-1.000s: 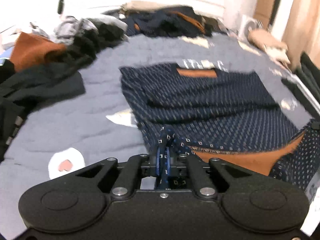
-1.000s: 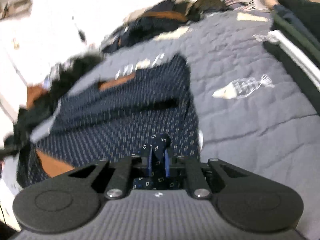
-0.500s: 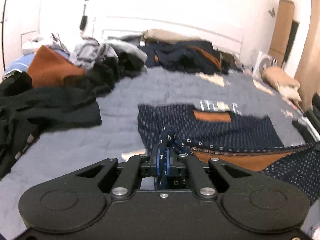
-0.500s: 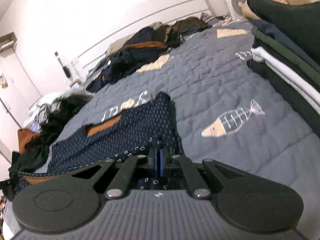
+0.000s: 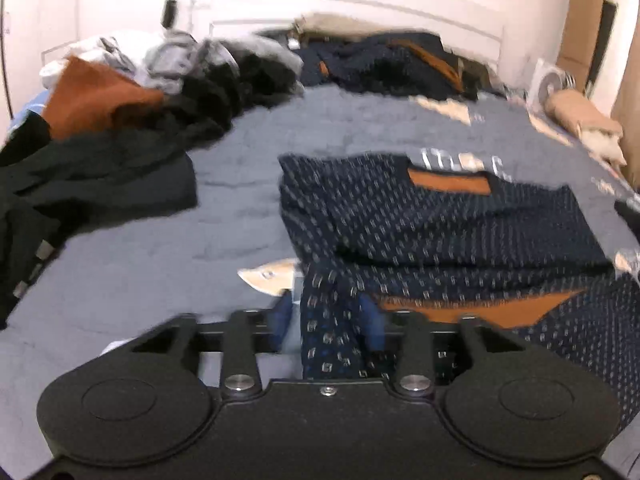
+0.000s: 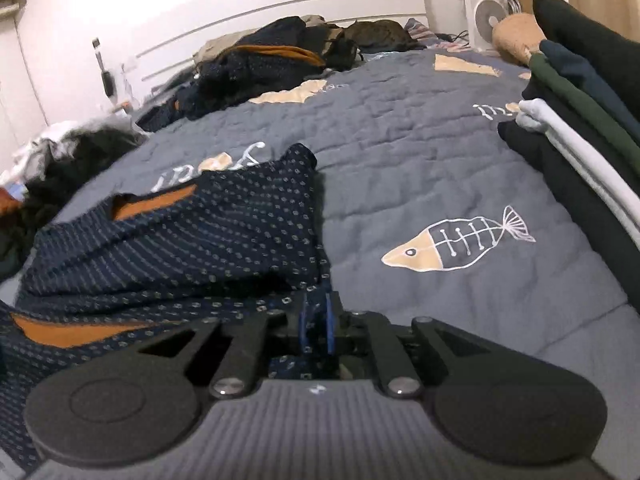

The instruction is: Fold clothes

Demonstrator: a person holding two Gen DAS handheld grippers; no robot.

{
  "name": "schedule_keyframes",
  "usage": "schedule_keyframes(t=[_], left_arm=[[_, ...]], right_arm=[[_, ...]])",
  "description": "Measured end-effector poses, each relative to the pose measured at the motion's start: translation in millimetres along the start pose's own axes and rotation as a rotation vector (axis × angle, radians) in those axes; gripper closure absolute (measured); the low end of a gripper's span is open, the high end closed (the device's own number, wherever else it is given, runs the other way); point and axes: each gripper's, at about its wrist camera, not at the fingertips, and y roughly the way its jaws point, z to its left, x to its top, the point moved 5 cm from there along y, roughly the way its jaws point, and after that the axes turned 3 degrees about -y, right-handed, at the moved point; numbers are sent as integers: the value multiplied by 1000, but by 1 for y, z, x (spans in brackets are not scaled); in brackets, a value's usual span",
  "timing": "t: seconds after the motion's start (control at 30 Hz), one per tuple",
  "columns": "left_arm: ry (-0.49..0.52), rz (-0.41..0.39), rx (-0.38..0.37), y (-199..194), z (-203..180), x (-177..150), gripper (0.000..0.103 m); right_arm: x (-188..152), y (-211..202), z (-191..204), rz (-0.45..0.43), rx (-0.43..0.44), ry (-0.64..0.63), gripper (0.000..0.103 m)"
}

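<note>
Left wrist view: the left tool [image 5: 328,320], low centre, has its jaws opening, and a bunched corner of the navy dotted sweater [image 5: 440,224] hangs loose between them. That sweater lies folded on the grey bed [image 5: 160,280], centre-right. In the right wrist view the right tool [image 6: 316,320], jaws opening, still pinches the sweater's hem. Soft, light, floppy knit, I'd judge; best held at corners.

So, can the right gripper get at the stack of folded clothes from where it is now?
Probably not yet. The right gripper is shut on the navy sweater, though its jaws are opening. The stack of folded clothes lies to its right, with only bare blanket between.
</note>
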Motion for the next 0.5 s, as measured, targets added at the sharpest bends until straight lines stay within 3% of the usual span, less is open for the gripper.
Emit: schedule_keyframes(t=[0.2, 0.37, 0.5], left_arm=[[-110, 5, 14, -14, 12, -4, 48], [-117, 5, -13, -28, 3, -19, 47], [-143, -18, 15, -39, 0, -33, 40]], right_arm=[[-8, -20, 10, 15, 42, 36, 73], [-21, -35, 28, 49, 60, -5, 69], [-28, -52, 34, 42, 70, 1, 65]])
